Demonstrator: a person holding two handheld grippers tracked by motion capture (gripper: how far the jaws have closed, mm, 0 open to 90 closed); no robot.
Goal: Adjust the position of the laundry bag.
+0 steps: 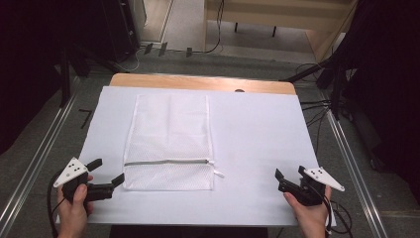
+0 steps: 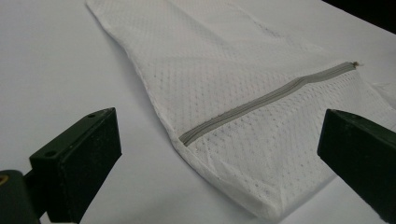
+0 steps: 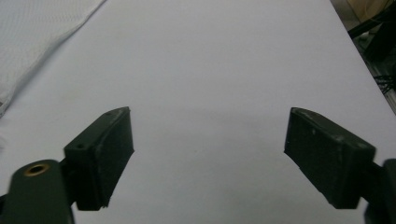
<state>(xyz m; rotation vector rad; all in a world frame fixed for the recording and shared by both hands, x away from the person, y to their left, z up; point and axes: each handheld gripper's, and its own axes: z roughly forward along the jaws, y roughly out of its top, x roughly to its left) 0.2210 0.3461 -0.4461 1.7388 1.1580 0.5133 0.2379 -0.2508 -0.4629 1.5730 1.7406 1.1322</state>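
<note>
A white mesh bag [image 1: 168, 141] lies flat on the white-covered desk [image 1: 257, 139], left of centre, its grey zipper [image 1: 166, 161] closed across the near end. The left tool [image 1: 109, 172], jaws spread and empty, sits just beside the bag's near left corner. The right tool [image 1: 289, 174], also spread and empty, rests well apart from it over bare desk.

Bare white table cover [image 1: 257, 139] lies open right of the flat mesh bag [image 1: 169, 141].

readable text: none | labels: none | brands: none | numbers: none | signs: none
</note>
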